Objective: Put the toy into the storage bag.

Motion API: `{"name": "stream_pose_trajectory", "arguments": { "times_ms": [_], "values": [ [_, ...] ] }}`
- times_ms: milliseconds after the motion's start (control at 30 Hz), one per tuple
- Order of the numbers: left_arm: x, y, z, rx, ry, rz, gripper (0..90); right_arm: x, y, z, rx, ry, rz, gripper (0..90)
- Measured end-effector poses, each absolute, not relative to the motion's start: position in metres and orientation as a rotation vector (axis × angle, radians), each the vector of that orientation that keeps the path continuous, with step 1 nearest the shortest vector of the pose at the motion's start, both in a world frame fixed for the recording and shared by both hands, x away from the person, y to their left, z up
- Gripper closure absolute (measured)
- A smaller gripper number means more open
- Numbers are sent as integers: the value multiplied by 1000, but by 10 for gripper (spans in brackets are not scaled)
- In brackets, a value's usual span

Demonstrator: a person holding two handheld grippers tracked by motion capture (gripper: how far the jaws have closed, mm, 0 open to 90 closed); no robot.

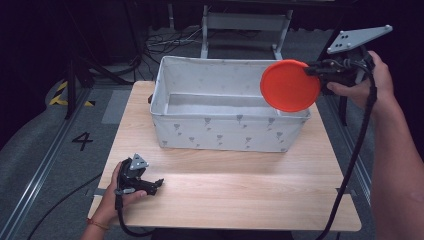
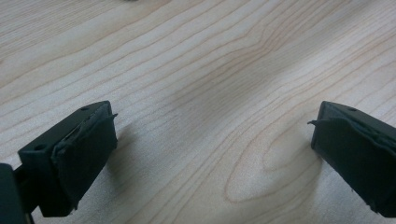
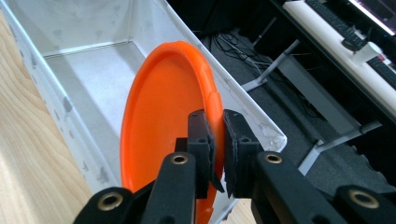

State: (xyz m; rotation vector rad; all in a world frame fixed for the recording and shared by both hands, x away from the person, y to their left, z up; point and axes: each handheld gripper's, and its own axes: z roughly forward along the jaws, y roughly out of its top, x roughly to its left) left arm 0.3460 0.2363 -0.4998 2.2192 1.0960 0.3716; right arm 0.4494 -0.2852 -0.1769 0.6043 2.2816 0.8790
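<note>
An orange plate (image 1: pixel 290 85) hangs tilted on edge over the right end of a white fabric bin (image 1: pixel 227 132). My right gripper (image 1: pixel 320 70) is shut on the plate's rim, held up at the far right. In the right gripper view the jaws pinch the orange plate (image 3: pixel 163 126) by its rim above the bin's (image 3: pixel 84 84) bare interior. My left gripper (image 1: pixel 159 182) rests low on the wooden table (image 1: pixel 235 195) near its front left corner. It stands open, and in the left gripper view its black pads (image 2: pixel 88 149) sit wide apart over bare wood.
The bin stands across the back half of the table, its inside bare. Beyond the table are a metal frame (image 1: pixel 245 25), cables on the floor and a floor rail at the left. The right gripper's cable (image 1: pixel 357 145) trails down past the table's right edge.
</note>
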Motion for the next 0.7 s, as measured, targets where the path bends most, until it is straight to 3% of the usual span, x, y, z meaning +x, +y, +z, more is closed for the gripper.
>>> {"name": "stream_pose_trajectory", "arguments": {
  "times_ms": [200, 700],
  "values": [
    [347, 237, -500, 2226, 1089, 369, 4, 482, -274, -194, 560, 2371, 865, 826],
    [347, 237, -500, 2225, 1088, 369, 4, 521, -267, -230, 462, 2545, 758, 826]
  ]
}}
